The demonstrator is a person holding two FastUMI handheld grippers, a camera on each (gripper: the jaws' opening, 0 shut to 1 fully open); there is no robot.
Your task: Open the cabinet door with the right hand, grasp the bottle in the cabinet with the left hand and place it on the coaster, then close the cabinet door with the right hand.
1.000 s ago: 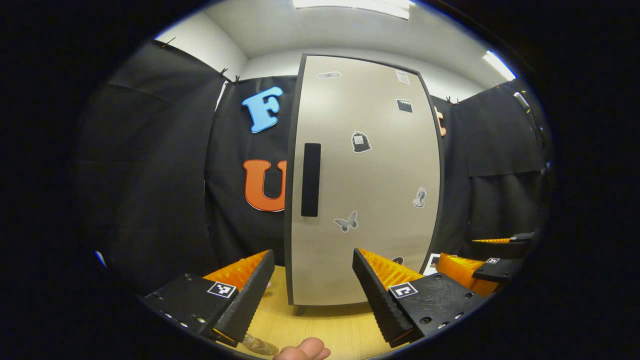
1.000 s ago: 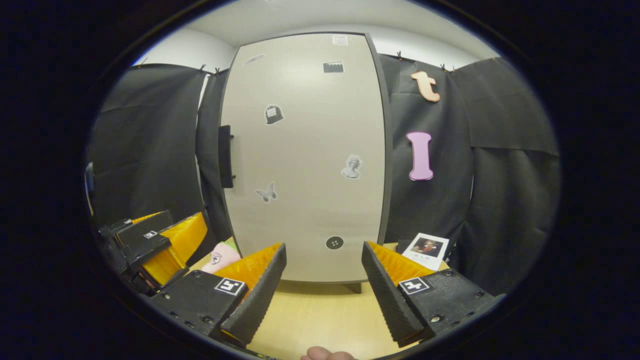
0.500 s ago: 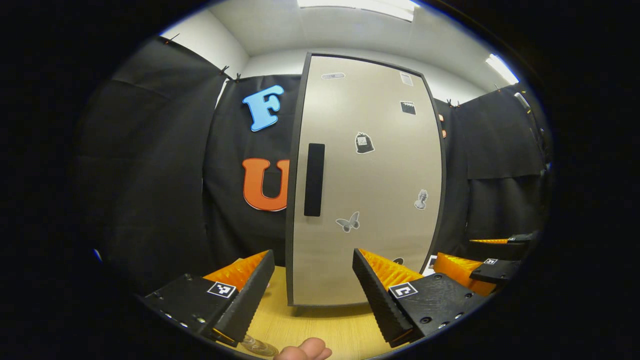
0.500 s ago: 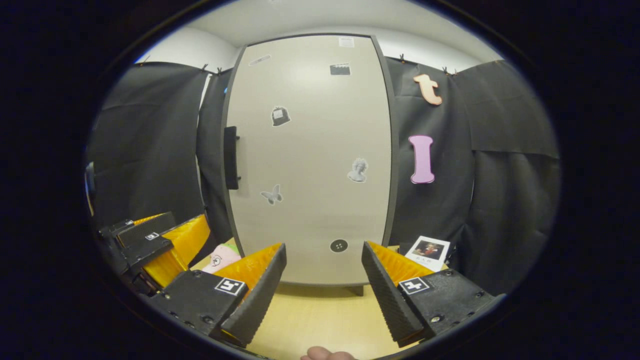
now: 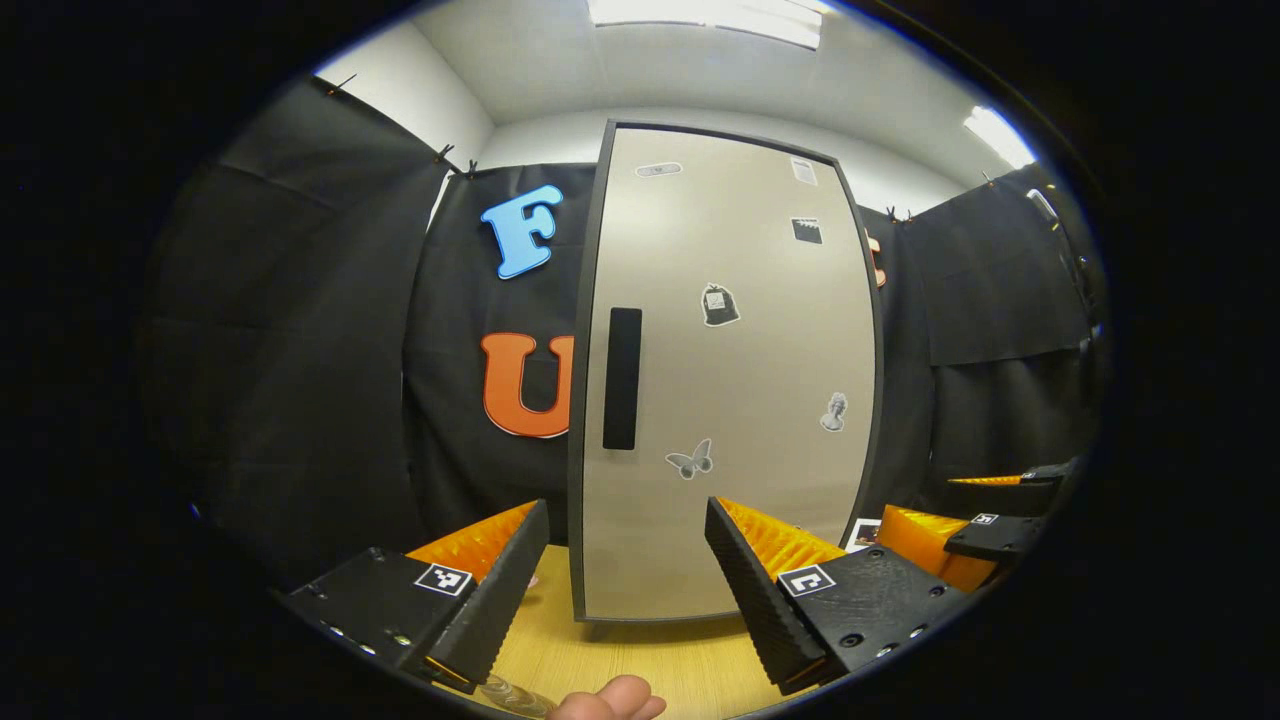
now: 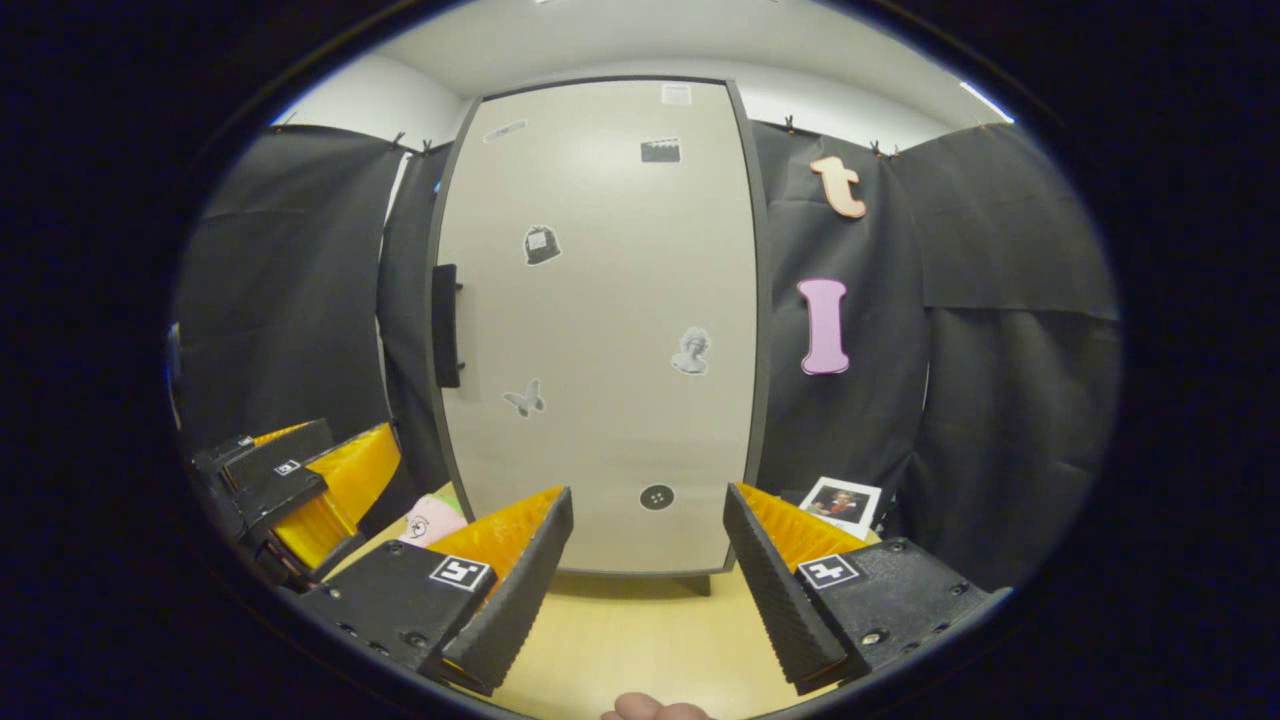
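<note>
Cabinet door (image 5: 730,380): seen shut flush in its dark frame, upright on the desk (image 6: 640,640); vertical dark handle (image 5: 621,378) set near its left edge. Bottle: no bottle can be made out, and a clear object at the lower edge of the left gripper view is too cropped to name. Coaster: a pink item (image 6: 432,520) lies on the desk left of the cabinet, possibly the coaster, though this cannot be settled. Left gripper (image 5: 627,570): fingers spread, nothing held, faced toward the door. Right gripper (image 6: 647,565): fingers spread, nothing held, kept short of the door. Stage: a shut door with both grippers empty fits either the approach before opening or the state after closing; which one cannot be judged.
</note>
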